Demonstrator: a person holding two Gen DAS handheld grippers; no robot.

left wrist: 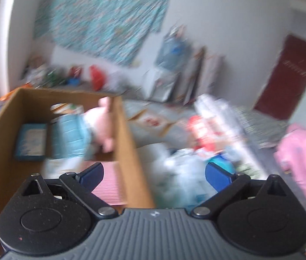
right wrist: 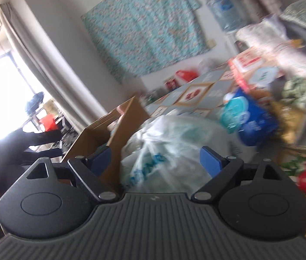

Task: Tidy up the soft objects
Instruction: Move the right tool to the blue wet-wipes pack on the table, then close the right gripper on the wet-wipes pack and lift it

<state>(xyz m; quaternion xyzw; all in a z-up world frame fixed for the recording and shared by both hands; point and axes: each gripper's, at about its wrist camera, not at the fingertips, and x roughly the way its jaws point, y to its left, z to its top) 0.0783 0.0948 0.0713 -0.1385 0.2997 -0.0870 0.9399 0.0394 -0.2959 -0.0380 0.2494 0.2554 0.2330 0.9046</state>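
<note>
In the left wrist view a cardboard box (left wrist: 127,138) stands at the left. It holds a pink plush toy (left wrist: 103,125), teal packs (left wrist: 70,138) and a pink striped cloth (left wrist: 109,184). My left gripper (left wrist: 155,176) hangs open above the box's right wall, nothing between its blue pads. A clear plastic bag (left wrist: 181,169) lies just right of the box. The right wrist view shows the same bag (right wrist: 170,147) bulging ahead of my right gripper (right wrist: 156,159), which is open with its pads apart from the bag. The box (right wrist: 101,134) is to its left. Both views are blurred.
A blue tissue pack (right wrist: 250,117) and more soft packs lie on the patterned mat (right wrist: 196,95). A pink garment (left wrist: 302,158) lies at the right. A person's dark sleeve (right wrist: 23,147) reaches in at the left. A water jug (right wrist: 226,10) stands by the wall.
</note>
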